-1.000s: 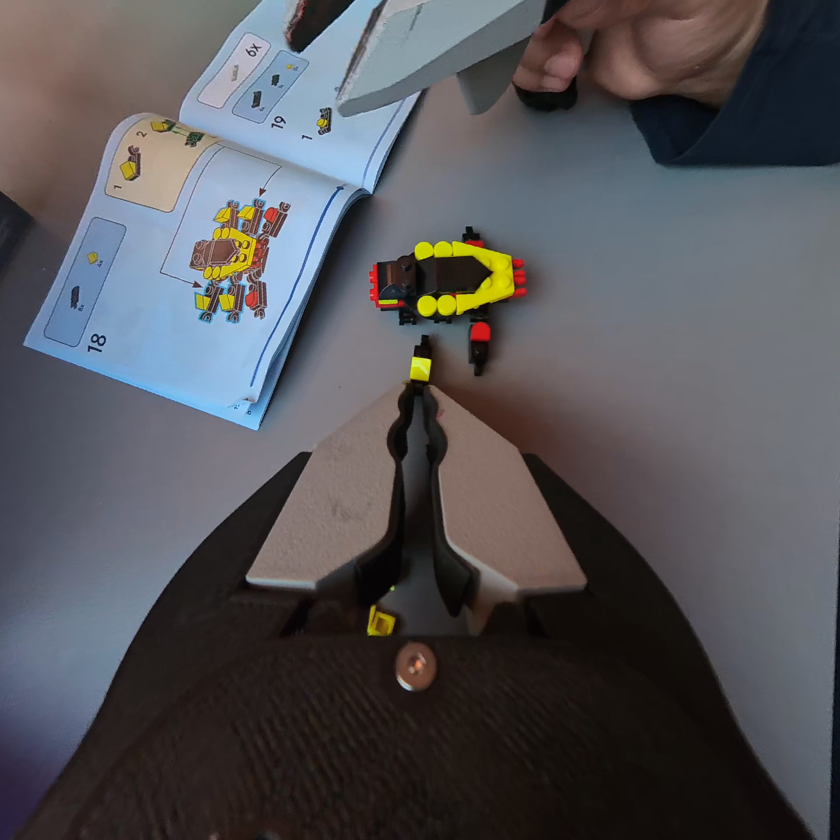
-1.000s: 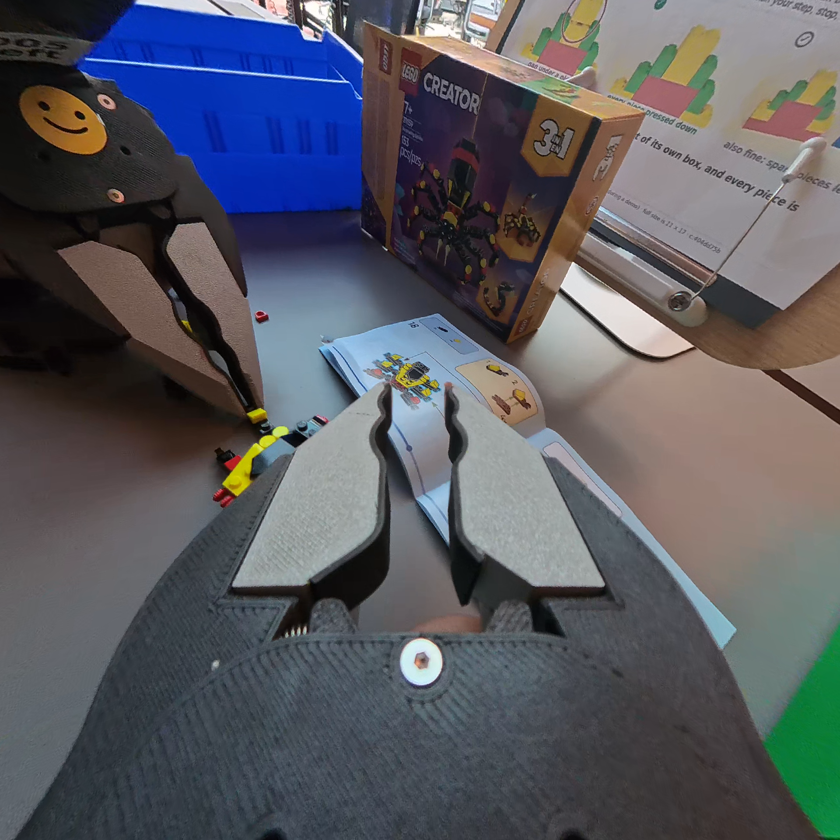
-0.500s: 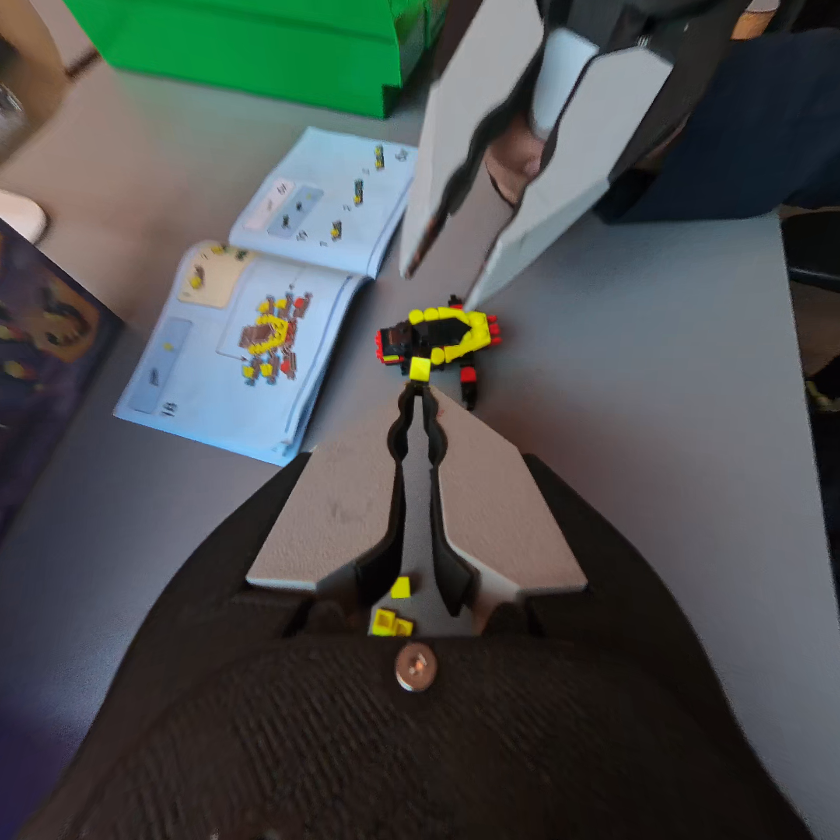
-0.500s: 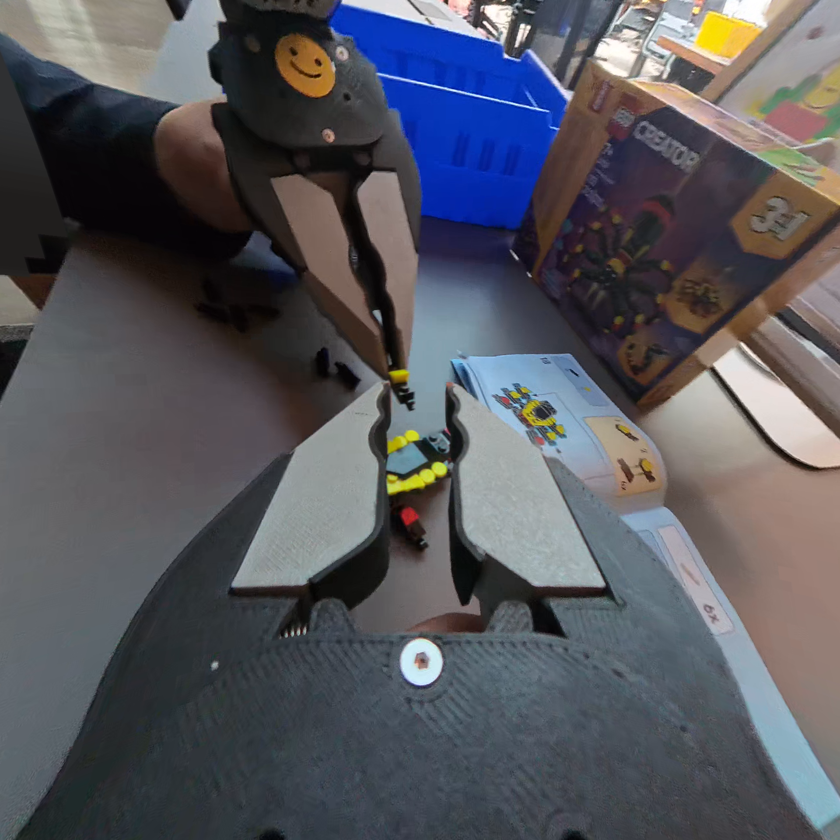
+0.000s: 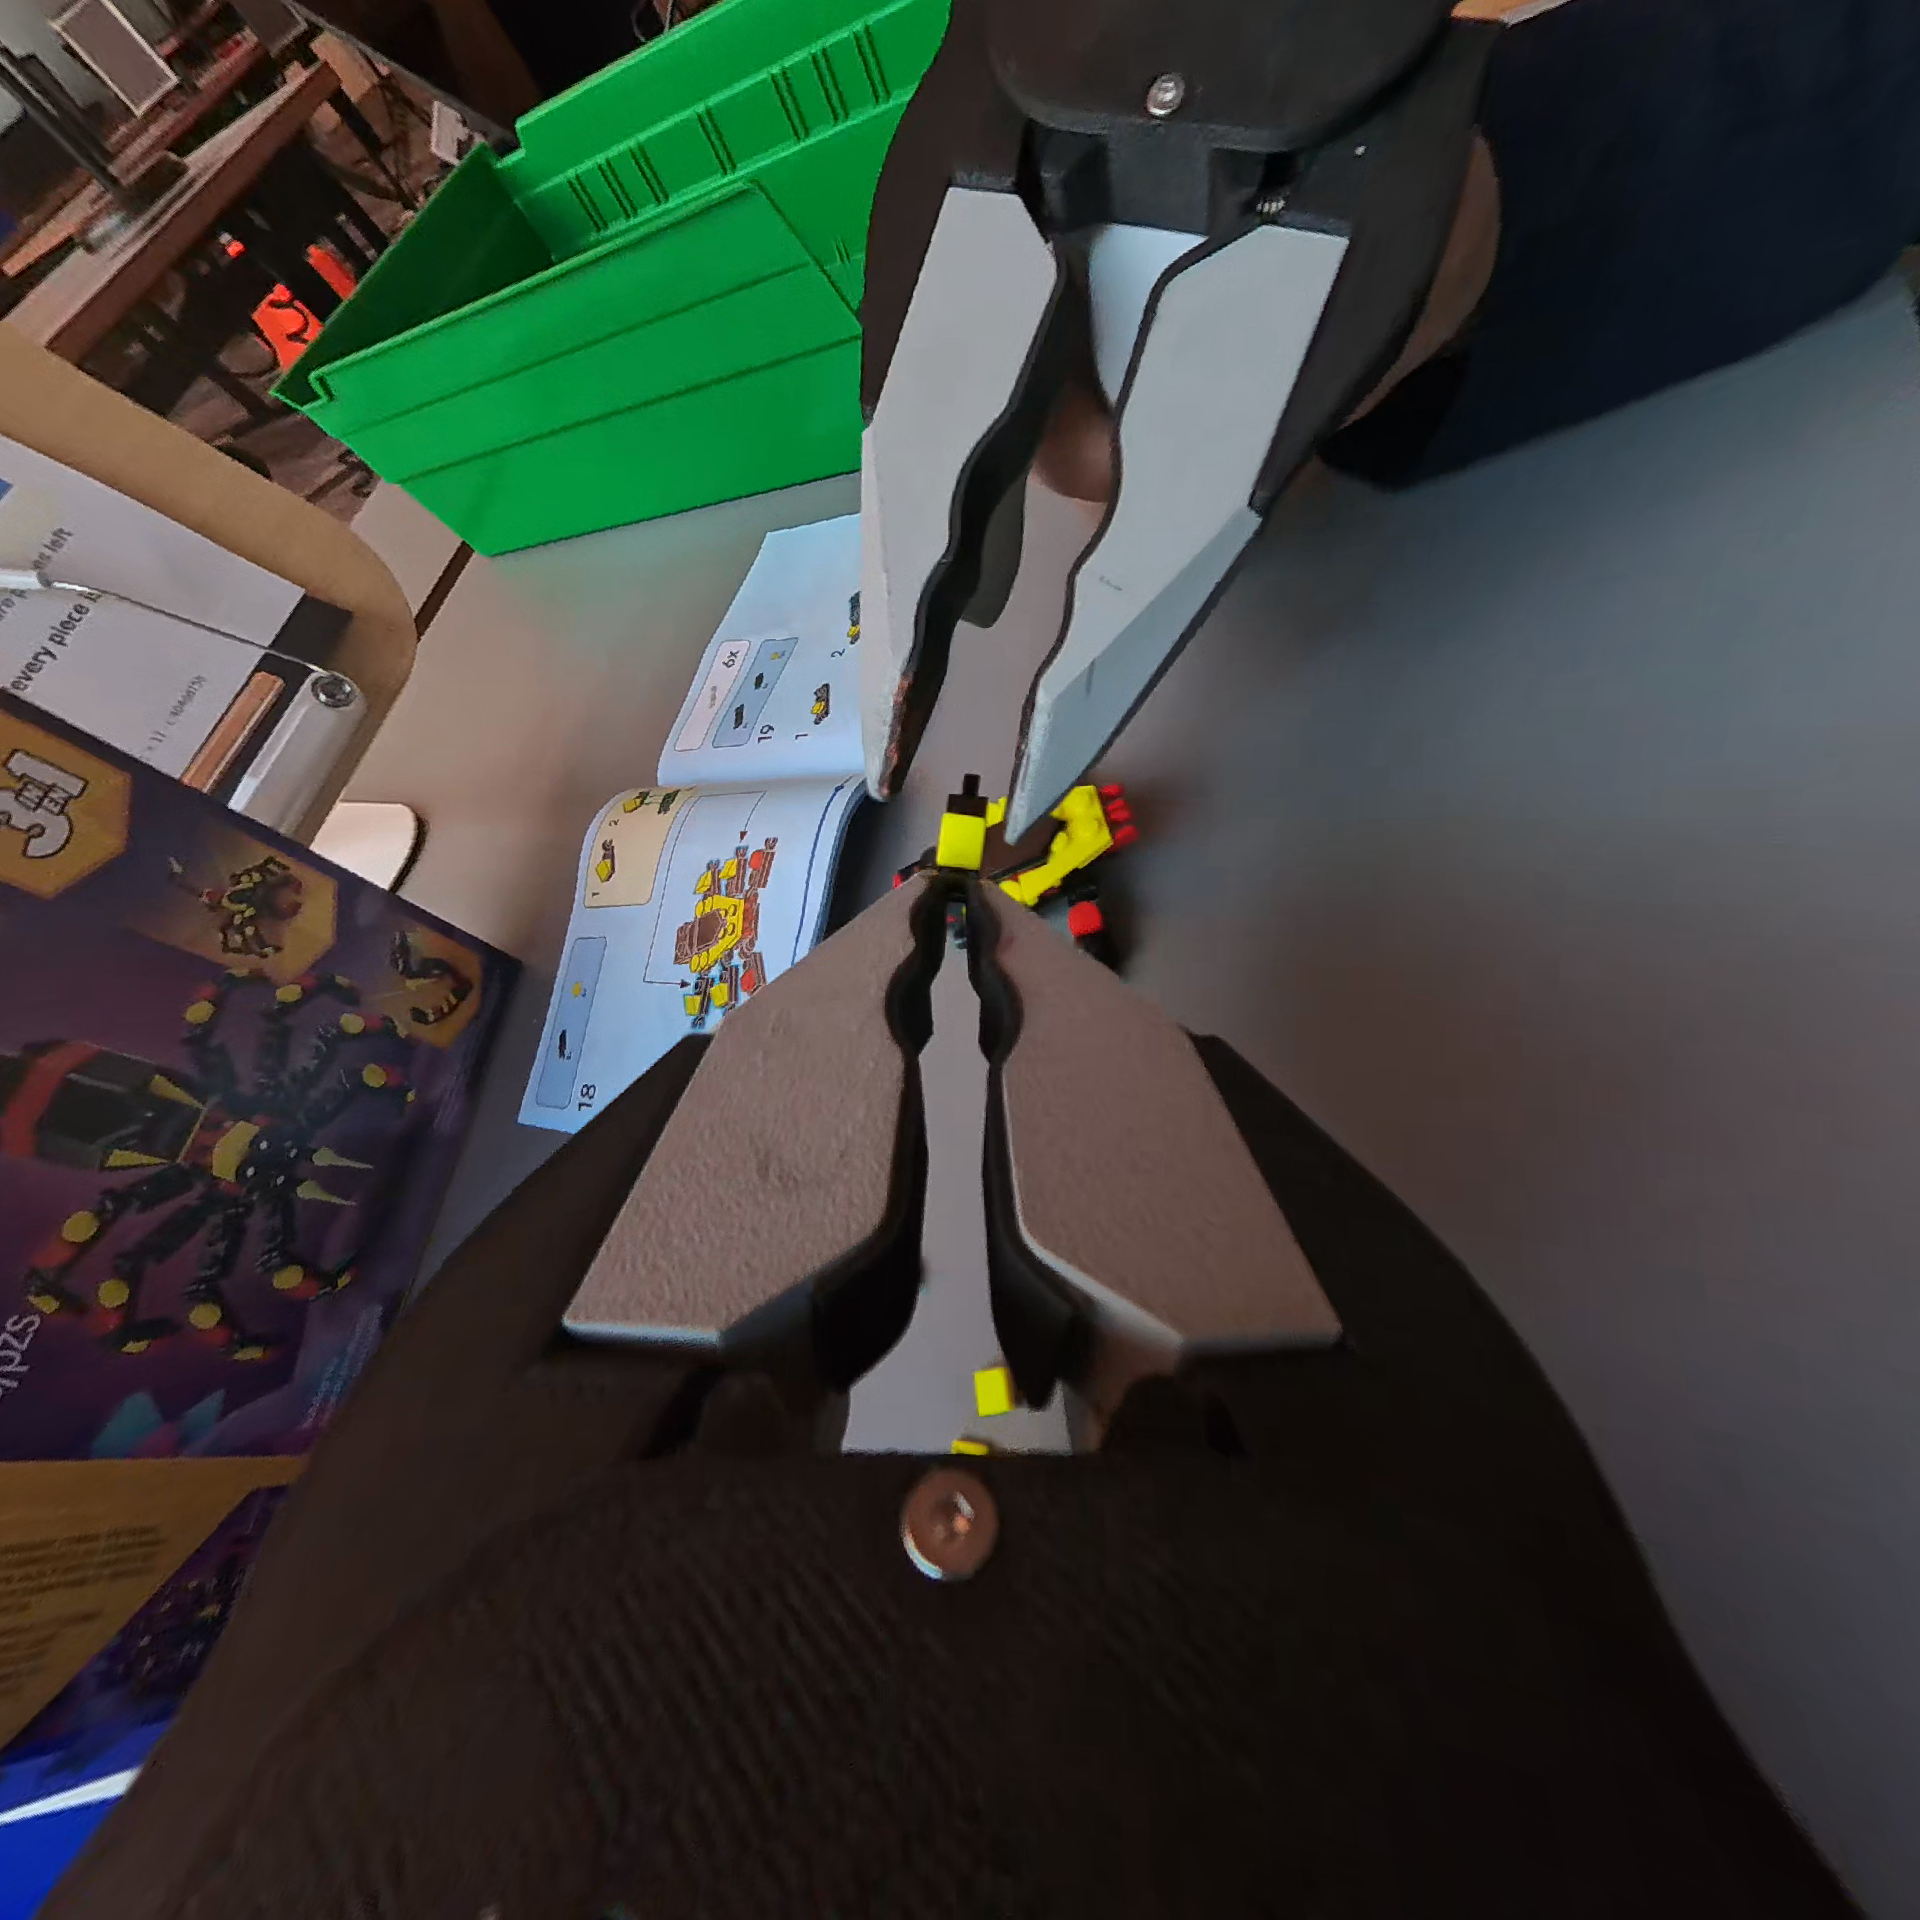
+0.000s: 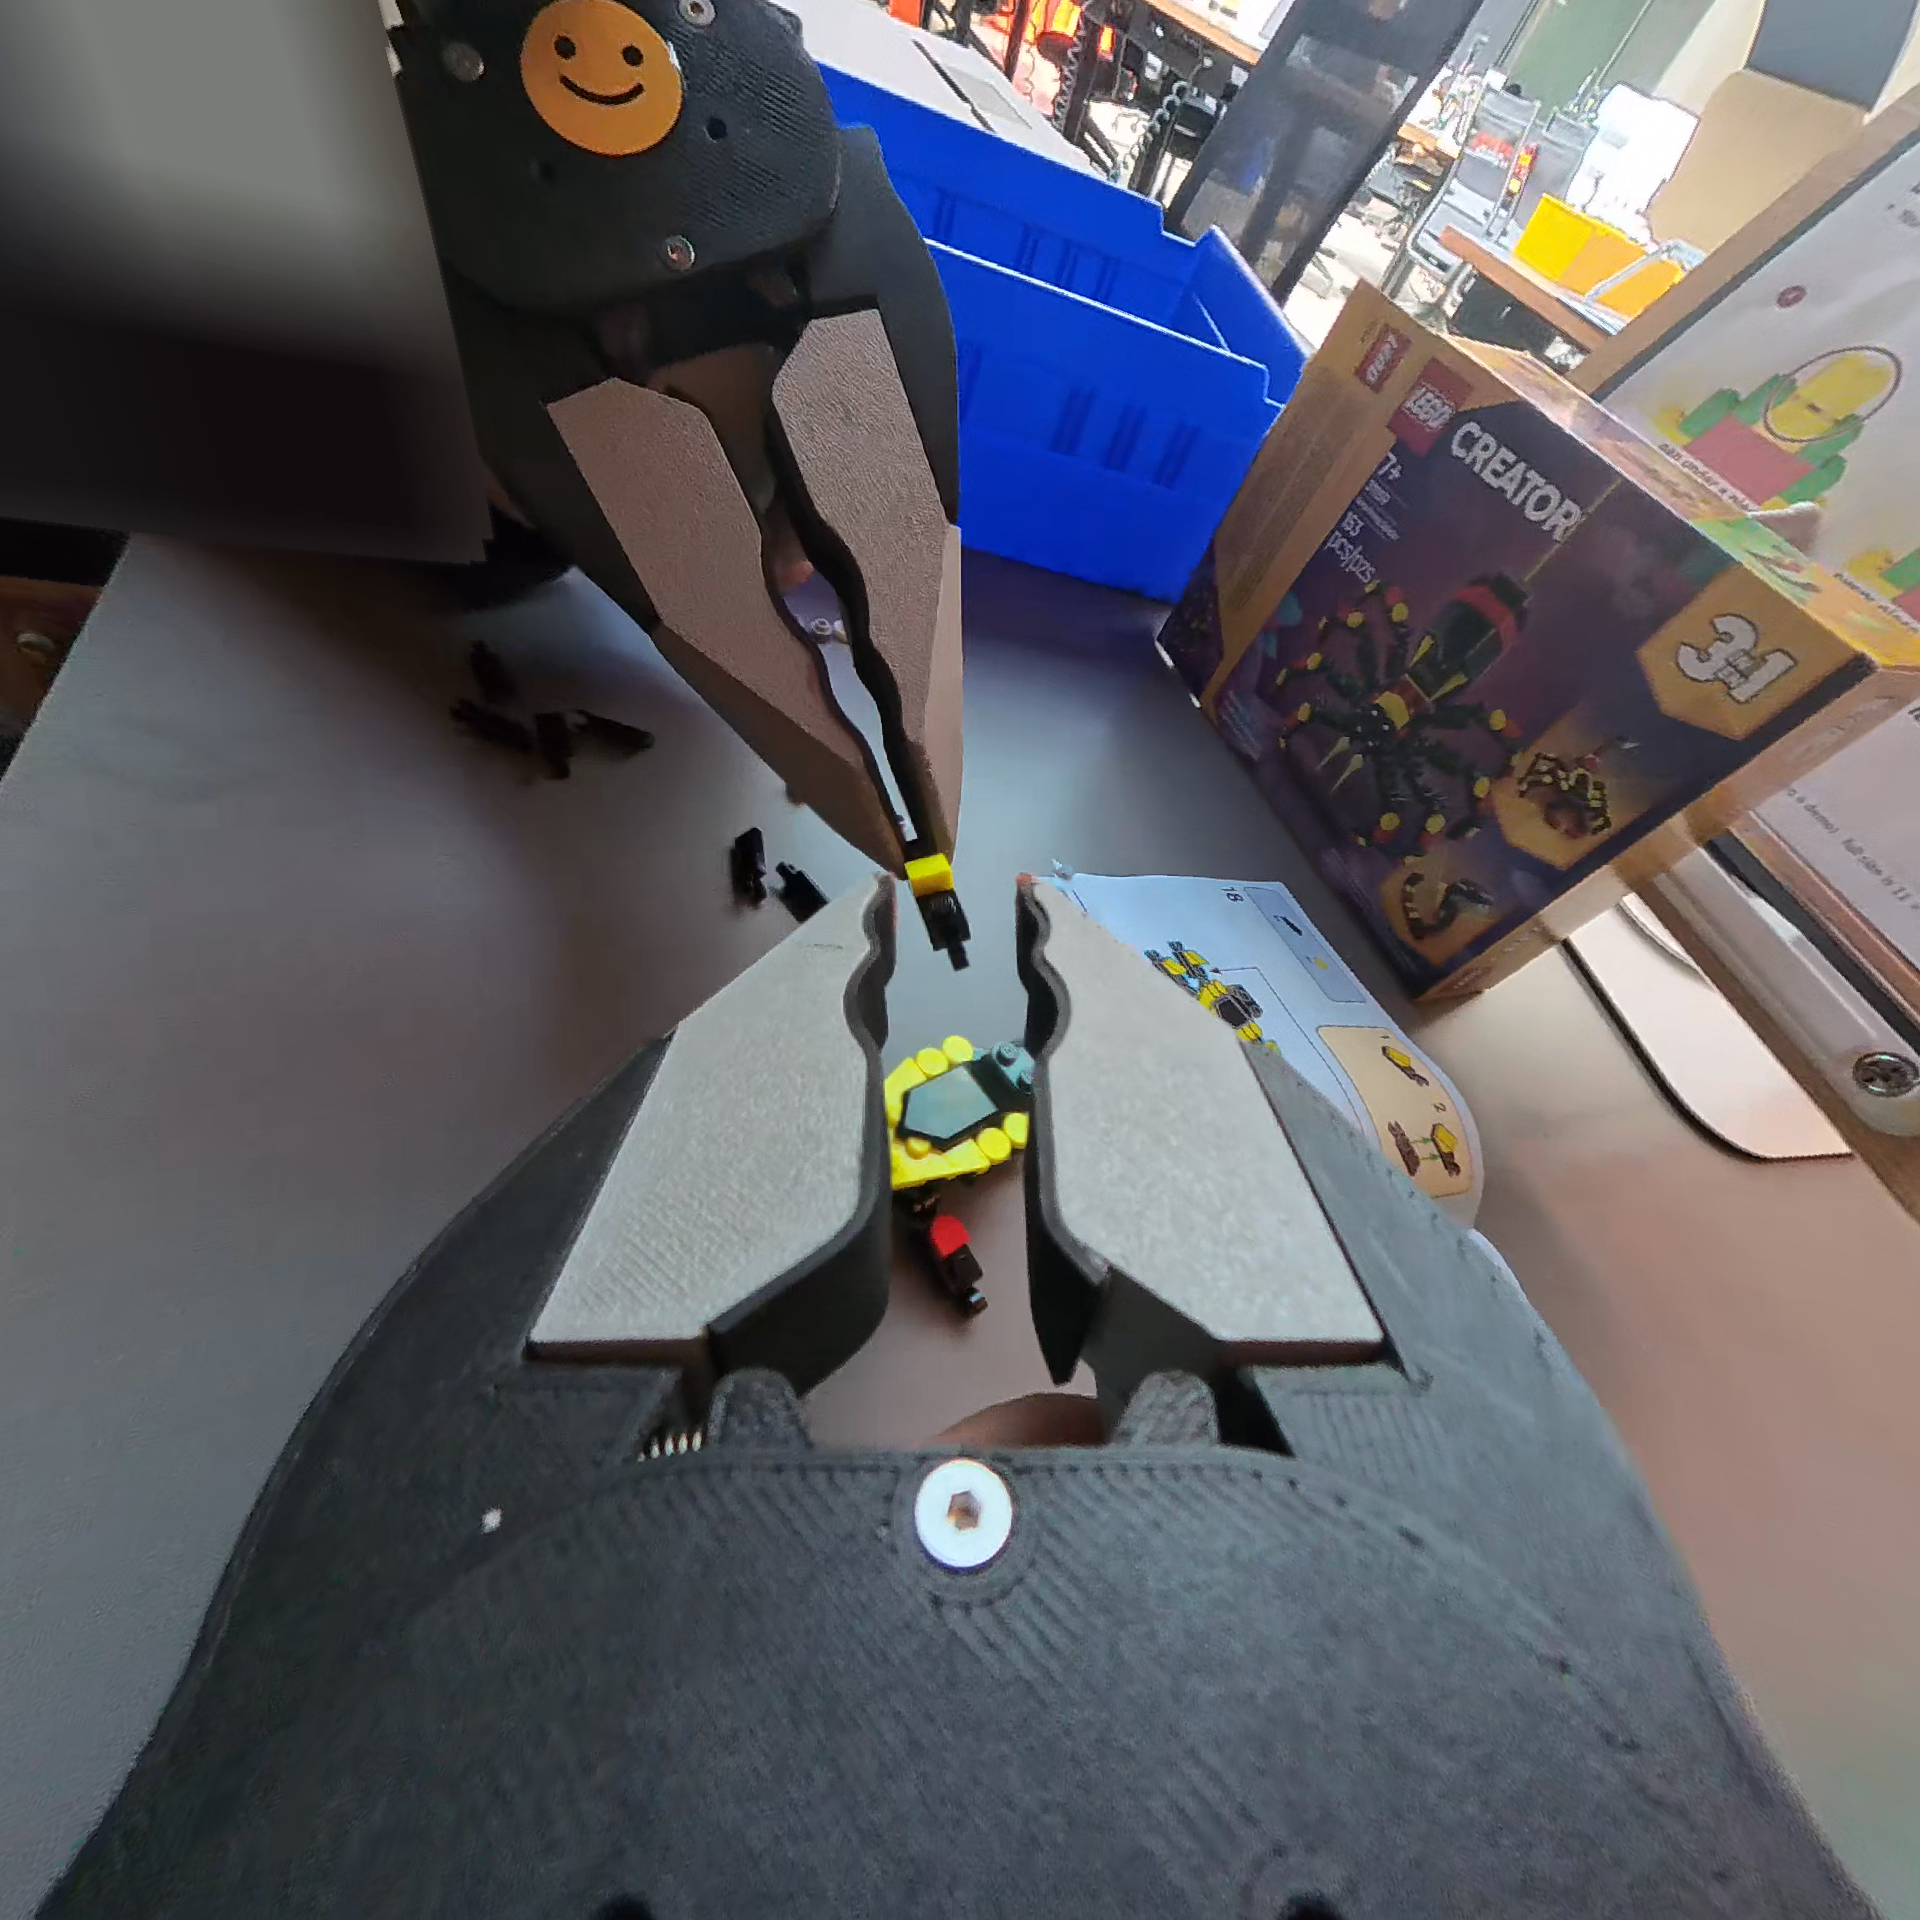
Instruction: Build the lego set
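Left tool (image 5: 951, 899) pinched tight on a small leg piece (image 5: 961, 836), yellow block with black stub, held in the air above the bench (image 5: 1507, 935). Right tool (image 6: 954, 899) spread wide, tips either side of that piece, not touching it. Below, on the bench, the yellow-and-black body (image 6: 951, 1112) with one red-and-black leg (image 6: 951, 1252) attached. Just beside it, an open booklet (image 5: 675, 935). Loose black parts (image 6: 545, 722) farther off. Set box (image 6: 1538, 665) standing behind the booklet, blue bin (image 6: 1091, 364) beyond.
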{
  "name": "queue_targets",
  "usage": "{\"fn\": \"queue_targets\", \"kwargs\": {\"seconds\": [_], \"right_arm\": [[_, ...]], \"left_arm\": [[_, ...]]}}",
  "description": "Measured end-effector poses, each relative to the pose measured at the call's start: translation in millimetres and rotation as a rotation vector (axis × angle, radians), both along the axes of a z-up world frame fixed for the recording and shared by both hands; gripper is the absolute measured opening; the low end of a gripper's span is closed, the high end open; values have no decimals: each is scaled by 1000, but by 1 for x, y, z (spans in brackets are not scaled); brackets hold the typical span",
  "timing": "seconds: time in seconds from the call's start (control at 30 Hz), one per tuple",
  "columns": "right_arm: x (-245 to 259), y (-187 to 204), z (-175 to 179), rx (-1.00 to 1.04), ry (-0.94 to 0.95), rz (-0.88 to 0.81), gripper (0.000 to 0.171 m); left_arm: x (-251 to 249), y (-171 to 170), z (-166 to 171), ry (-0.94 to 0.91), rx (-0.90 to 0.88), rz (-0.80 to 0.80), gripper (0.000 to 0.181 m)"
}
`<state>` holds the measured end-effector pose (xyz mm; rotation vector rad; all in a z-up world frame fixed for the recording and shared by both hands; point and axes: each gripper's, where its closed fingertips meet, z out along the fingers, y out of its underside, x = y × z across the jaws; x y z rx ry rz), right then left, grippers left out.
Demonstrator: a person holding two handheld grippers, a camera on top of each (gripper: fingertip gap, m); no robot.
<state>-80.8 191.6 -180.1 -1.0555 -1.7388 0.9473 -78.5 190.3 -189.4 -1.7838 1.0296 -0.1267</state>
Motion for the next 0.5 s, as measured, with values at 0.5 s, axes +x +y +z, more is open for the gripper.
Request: {"fn": "queue_targets", "kwargs": {"seconds": [0.5], "right_arm": [[7, -18, 0, -26, -1, 122, 4]], "left_arm": [[12, -11, 4, -59, -21, -96, 1]]}}
